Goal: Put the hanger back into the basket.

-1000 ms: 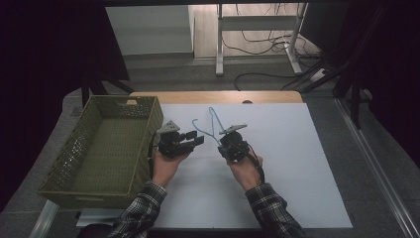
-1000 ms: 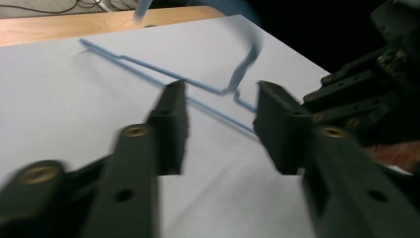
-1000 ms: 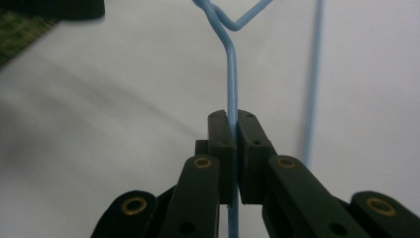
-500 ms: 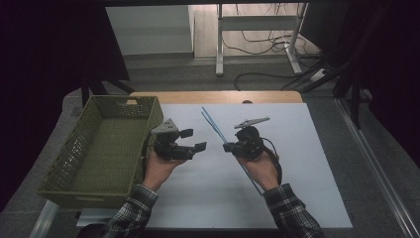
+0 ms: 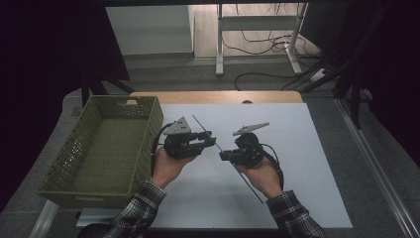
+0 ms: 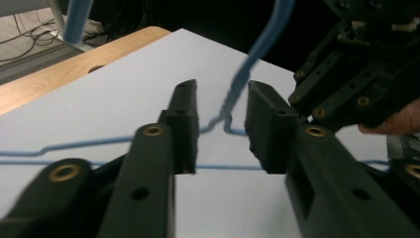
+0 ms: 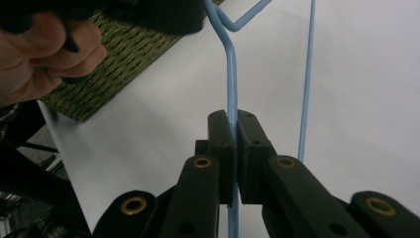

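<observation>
A blue wire hanger (image 5: 252, 190) hangs above the white table board (image 5: 307, 148), seen edge-on as a slanted line. My right gripper (image 5: 223, 154) is shut on one of its wires; in the right gripper view the jaws pinch the hanger (image 7: 231, 69) at the right gripper's tips (image 7: 233, 121). My left gripper (image 5: 210, 136) faces it from the left. In the left gripper view the twisted neck of the hanger (image 6: 237, 84) stands between the left gripper's tips (image 6: 220, 99), untouched by the pads. Its jaws have just been closing. The right gripper (image 6: 356, 74) shows close behind.
A green woven basket (image 5: 124, 106) sits at the table's left, close beside my left hand (image 7: 39, 54); its weave also appears as the basket (image 7: 124, 54) in the right gripper view. A wooden table edge (image 5: 218, 96) runs along the back, with cables on the floor beyond.
Both hands have risen and moved apart. The hanger, first seen as a triangle near the table, has turned edge-on in the right gripper. The left jaws widened, then narrowed around its neck.
</observation>
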The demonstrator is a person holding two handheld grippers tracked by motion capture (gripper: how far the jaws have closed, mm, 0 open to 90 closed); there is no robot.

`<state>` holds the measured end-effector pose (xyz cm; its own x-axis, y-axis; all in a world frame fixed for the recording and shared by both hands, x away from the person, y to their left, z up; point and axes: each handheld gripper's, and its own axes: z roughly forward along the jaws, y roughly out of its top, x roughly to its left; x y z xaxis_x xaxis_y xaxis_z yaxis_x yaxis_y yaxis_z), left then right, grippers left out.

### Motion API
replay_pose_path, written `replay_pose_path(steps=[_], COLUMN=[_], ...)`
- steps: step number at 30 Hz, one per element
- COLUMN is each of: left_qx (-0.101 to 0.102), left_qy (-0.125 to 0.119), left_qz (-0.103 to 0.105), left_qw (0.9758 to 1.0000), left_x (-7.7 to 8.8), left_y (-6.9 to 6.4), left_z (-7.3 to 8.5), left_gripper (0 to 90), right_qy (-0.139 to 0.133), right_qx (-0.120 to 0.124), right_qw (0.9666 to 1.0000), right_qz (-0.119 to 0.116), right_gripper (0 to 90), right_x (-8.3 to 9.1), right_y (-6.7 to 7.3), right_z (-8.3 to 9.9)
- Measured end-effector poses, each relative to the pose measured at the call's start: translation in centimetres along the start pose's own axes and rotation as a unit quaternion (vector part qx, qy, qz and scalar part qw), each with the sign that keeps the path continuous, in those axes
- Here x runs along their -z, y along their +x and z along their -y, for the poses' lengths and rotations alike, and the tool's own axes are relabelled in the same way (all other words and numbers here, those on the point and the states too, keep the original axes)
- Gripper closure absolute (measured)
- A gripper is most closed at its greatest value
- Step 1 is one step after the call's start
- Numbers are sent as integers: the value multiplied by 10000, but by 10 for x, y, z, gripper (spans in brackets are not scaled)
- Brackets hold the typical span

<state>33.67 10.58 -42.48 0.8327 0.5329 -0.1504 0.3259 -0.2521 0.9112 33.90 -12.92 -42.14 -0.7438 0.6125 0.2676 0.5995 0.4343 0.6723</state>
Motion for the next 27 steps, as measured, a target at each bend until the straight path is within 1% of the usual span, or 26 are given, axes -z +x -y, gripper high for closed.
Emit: replay_pose_path(steps=[2,3,4,6,7,8,9,10,11,13,14,15,16,18,22,23,25,26,27], left_qx=[-32,-121,-216,-239,-166,-62,-6,31,31,25,98,98,124,183,156,141,132,122,85], left_qy=[27,78,169,262,268,274,274,328,328,404,434,434,448,470,579,603,644,671,694], left_qz=[45,-61,-186,-295,-327,-330,-347,-452,-452,-557,-593,-593,-600,-628,-681,-667,-656,-667,-654], left_qw=[10000,9999,9995,9989,9990,9991,9990,9984,9984,9976,9973,9973,9971,9968,9959,9959,9957,9954,9954], left_x=[-2,-3,-4,-5,-6,-6,-6,-6,-6,-7,-8,-8,-8,-9,-13,-14,-15,-15,-15], left_y=[-1,-3,-6,-8,-8,-8,-7,-8,-8,-10,-11,-11,-11,-13,-19,-19,-21,-21,-21], left_z=[0,0,0,-1,-2,-2,-3,-5,-5,-7,-9,-9,-10,-11,-14,-14,-14,-14,-14], left_gripper=[775,813,832,851,855,859,859,860,859,859,859,859,859,859,858,858,858,857,855], right_qy=[34,42,74,152,132,70,70,15,15,-33,-13,-13,34,103,240,261,292,317,334], right_qx=[1,-25,-16,-5,34,103,103,197,197,336,532,532,651,861,1094,1187,1313,1358,1357], right_qw=[10000,10000,10000,9999,9999,9998,9998,9988,9988,9972,9943,9943,9926,9877,9811,9783,9738,9728,9734], right_qz=[-20,-25,-37,-33,-10,161,161,444,444,671,923,923,1028,1302,1577,1678,1836,1849,1816], right_gripper=[870,869,868,865,861,815,815,758,758,731,715,715,710,704,707,731,801,853,861], right_x=[-1,-2,-3,-5,-5,-2,-2,3,3,10,15,15,15,12,-2,-7,-11,-13,-14], right_y=[0,0,-1,-2,-2,0,0,3,3,8,15,15,17,23,29,31,33,33,34], right_z=[1,2,2,3,4,3,3,1,1,-1,-3,-3,-4,-4,-5,-4,-4,-4,-4])
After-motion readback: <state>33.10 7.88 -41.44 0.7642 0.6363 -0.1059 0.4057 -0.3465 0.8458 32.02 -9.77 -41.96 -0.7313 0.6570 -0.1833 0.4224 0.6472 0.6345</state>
